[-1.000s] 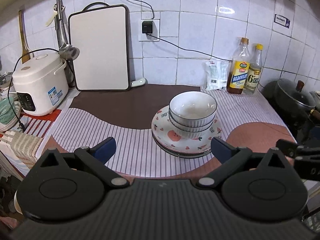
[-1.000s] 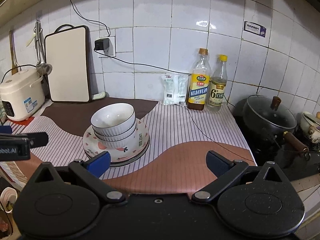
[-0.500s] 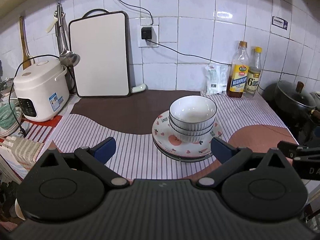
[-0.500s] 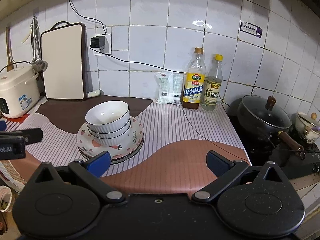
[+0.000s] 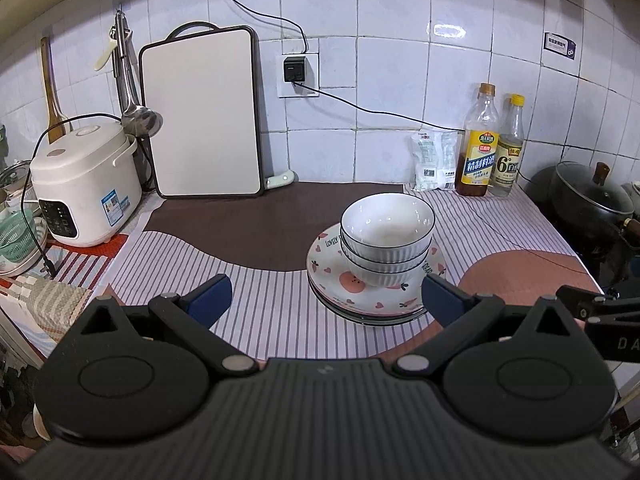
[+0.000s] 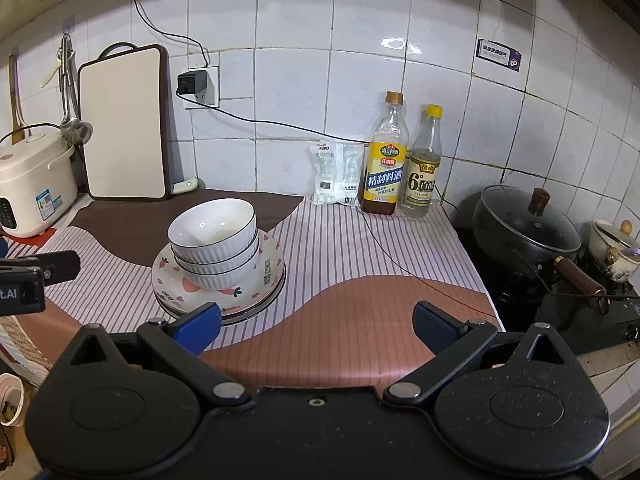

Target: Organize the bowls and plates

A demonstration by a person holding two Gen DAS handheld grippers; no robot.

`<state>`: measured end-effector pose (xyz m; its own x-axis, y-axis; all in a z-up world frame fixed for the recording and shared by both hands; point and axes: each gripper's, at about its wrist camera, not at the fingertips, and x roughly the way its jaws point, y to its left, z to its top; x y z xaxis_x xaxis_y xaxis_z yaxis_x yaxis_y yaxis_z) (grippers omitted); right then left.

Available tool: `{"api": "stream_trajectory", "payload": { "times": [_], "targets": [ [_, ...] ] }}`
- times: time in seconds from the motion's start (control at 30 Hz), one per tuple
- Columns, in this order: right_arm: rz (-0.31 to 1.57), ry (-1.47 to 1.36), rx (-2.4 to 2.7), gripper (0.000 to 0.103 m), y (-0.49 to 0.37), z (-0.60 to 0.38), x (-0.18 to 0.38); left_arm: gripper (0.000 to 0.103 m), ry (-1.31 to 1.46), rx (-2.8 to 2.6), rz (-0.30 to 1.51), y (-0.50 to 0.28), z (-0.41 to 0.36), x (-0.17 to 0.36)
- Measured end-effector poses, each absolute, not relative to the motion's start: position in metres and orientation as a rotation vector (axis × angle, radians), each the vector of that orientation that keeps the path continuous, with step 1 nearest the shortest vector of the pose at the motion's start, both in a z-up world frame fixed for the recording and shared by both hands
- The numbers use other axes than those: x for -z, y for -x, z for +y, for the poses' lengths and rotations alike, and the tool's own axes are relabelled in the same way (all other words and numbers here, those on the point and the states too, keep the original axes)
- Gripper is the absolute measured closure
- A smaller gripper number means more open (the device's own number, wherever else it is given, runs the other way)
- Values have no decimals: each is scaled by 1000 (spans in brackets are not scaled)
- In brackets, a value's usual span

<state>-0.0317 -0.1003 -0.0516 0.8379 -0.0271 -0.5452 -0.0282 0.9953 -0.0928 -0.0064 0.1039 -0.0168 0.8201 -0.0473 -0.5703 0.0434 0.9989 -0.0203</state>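
Your left gripper is spread wide, nothing between its blue pads, held over the near edge of the striped mat. Your right gripper is just as wide apart and also holds nothing, over the pink patch of the mat.

Three white ribbed bowls are nested in one stack, sitting on the stack of fruit-print plates. Plate count can't be told exactly; at least two rims show. The whole pile sits on the mat, mid-counter, ahead of your left gripper and slightly right of its centre, its right pad overlapping the plate rim in view. From the right wrist the pile is ahead-left, the left pad just in front of the plate edge.

Against the tiled wall: a white cutting board leaning upright, a rice cooker at far left, a ladle hanging beside it. Cooking wine bottle and vinegar bottle stand side by side, a plastic packet just left of them. A lidded black pot is on the stove at right.
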Motion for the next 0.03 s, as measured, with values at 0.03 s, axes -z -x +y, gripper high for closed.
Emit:
{"api": "stream_trajectory", "payload": {
  "times": [0.03],
  "targets": [
    [578, 98, -1, 0, 31, -101, 52, 0, 9, 51, 610, 6, 105, 17]
  ]
}}
